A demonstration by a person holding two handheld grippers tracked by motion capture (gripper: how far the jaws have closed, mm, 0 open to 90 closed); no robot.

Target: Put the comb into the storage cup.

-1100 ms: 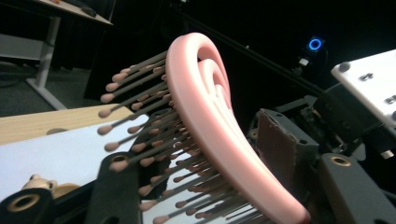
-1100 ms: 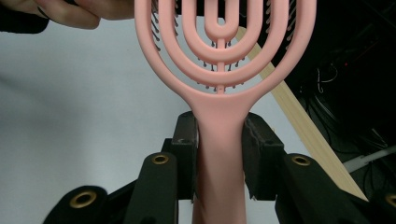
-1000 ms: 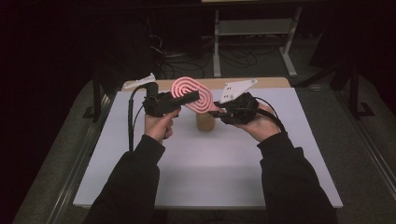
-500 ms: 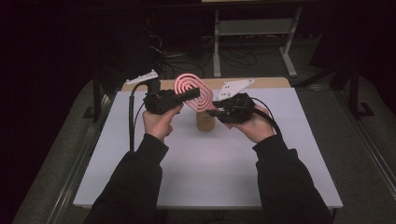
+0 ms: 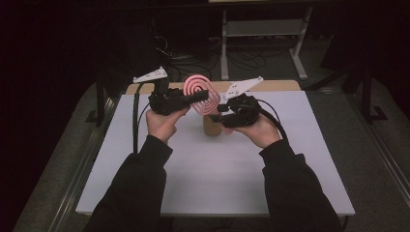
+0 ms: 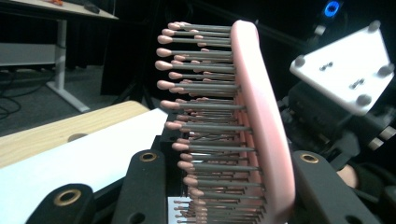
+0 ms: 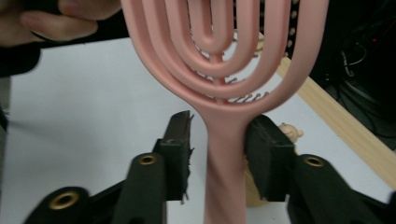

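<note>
A pink hairbrush (image 5: 199, 93) with a looped open head is held up above the white table (image 5: 212, 183) between both hands. My left gripper (image 5: 199, 98) comes in from the left and is shut on the brush head (image 6: 261, 116), one jaw on the bristle side and one against the smooth back. My right gripper (image 5: 220, 107) comes in from the right, around the brush handle (image 7: 226, 154). Its jaws have just been opening: the handle stands between them with a gap at the left pad (image 7: 180, 140).
A tan wooden object (image 5: 211, 126) stands on the table under the brush, and a small tan figure (image 7: 290, 132) shows behind the right jaw. A wooden strip (image 5: 270, 86) edges the far side. A desk frame (image 5: 261, 34) and cables lie beyond, in the dark.
Both hands and the brush sit slightly higher in the picture than a second ago. From above the hold on the brush looks the same.
</note>
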